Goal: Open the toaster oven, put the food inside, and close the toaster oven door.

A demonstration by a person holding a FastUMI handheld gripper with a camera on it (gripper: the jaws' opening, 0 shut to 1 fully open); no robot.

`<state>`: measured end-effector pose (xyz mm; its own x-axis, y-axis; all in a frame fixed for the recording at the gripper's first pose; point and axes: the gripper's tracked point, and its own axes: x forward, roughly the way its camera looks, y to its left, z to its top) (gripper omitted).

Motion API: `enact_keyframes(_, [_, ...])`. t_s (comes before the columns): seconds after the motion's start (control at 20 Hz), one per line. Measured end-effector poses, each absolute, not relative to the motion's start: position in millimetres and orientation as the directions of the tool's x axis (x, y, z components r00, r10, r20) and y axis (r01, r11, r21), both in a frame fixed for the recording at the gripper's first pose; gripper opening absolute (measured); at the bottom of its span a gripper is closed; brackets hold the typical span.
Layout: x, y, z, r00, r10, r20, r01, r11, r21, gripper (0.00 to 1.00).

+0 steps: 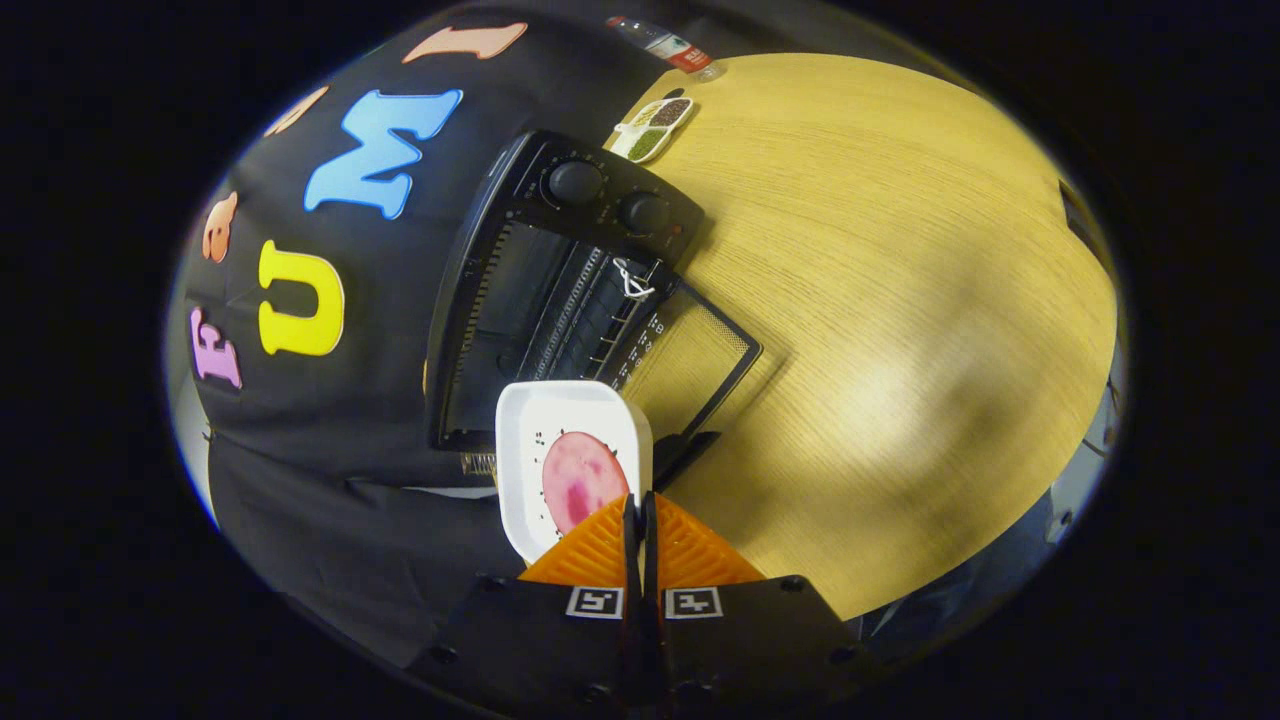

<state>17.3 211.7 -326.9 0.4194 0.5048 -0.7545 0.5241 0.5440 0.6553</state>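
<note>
A black toaster oven (560, 260) stands on the wooden table (900, 300) against the booth wall, with two knobs on its panel. Its glass door (690, 360) lies folded down flat and the wire rack (590, 320) inside shows. My gripper (640, 500) is shut on the rim of a white square plate (560, 430), which hangs tilted just in front of the oven's opening. On the plate lies a round pink slice of food (582, 478), right ahead of the fingers.
A small divided dish (655, 128) with green and dark fillings sits on the table behind the oven. A plastic bottle (665, 45) lies beyond it at the table's far edge. The table stretches wide past the open door.
</note>
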Motion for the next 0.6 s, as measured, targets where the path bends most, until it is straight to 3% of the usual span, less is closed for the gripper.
enact_keyframes(0.6, [74, 254, -349, 0.548, 0.371, -0.749, 0.694, 0.298, 0.655, 0.01])
